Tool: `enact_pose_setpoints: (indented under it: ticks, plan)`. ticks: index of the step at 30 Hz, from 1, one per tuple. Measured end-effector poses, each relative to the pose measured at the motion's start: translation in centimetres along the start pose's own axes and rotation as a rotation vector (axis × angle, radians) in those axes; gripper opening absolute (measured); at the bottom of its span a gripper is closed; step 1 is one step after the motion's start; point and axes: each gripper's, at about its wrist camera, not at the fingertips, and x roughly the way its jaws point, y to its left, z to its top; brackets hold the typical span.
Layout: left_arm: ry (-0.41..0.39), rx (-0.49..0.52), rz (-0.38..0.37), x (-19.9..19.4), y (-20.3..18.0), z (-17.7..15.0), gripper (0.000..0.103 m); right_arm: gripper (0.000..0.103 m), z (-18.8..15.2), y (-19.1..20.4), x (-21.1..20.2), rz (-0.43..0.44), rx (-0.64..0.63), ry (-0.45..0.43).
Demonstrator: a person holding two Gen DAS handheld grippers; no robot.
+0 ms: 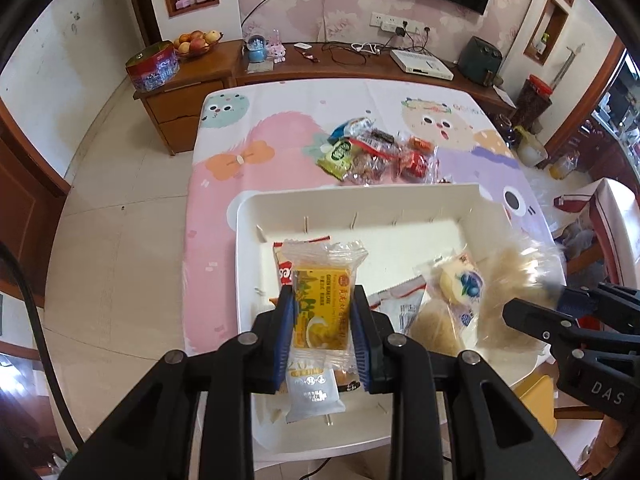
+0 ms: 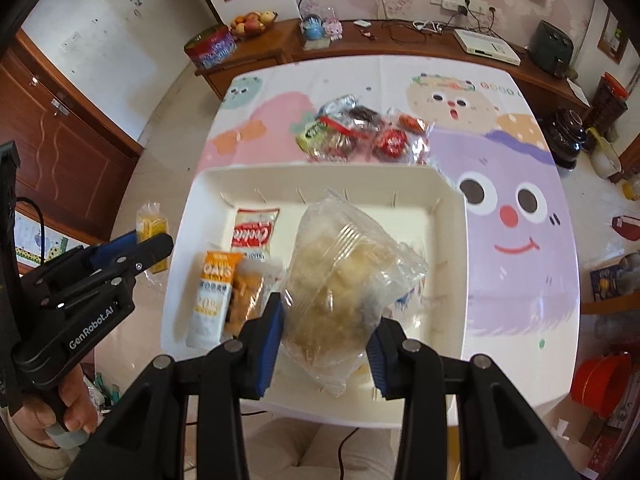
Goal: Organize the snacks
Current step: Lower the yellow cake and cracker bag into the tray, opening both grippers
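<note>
The far half of the white tray (image 2: 448, 216) lay bare and open from above, while packets (image 2: 224, 292) crowded its near left corner, and a heap of wrapped snacks (image 2: 360, 136) blocked the tablecloth (image 2: 520, 280) just beyond its far wall.

floral pink wall (image 1: 360, 4) | wooden sideboard (image 1: 188, 92) | pale tiled floor (image 1: 120, 184)
</note>
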Motion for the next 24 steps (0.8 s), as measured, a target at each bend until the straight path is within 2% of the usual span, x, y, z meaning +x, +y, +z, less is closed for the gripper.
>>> enact_pose_setpoints:
  ticks: [1,2,3,4,5,7,24]
  plan:
    - [0.0,0.002,-0.003,0.0,-0.1,-0.1,0.036,0.039,0.0,0.0,-0.1,-0.002,0.0,-0.004]
    - [-0.002,0.004,-0.004,-0.1,-0.2,-0.2,0.053,0.039,-0.2,0.1,-0.1,0.001,0.001,-0.011]
    - [-0.006,0.006,0.0,-0.2,-0.2,-0.3,0.065,0.039,-0.3,0.2,-0.2,0.005,0.001,-0.013]
    - [-0.015,0.003,0.013,-0.4,-0.2,-0.4,0.085,0.041,-0.3,0.2,-0.3,0.005,0.003,-0.015]
    - [-0.032,-0.001,0.023,-0.8,-0.2,-0.5,0.088,0.044,-0.3,0.3,-0.4,0.004,0.011,-0.02]
    - [-0.065,-0.001,0.03,-1.5,-0.1,-0.5,0.088,0.048,-0.4,0.3,-0.6,0.004,0.02,-0.033]
    - [-0.09,-0.049,0.044,-2.7,1.0,-0.4,0.088,0.048,-0.3,1.5,-1.6,0.022,-0.004,-0.055]
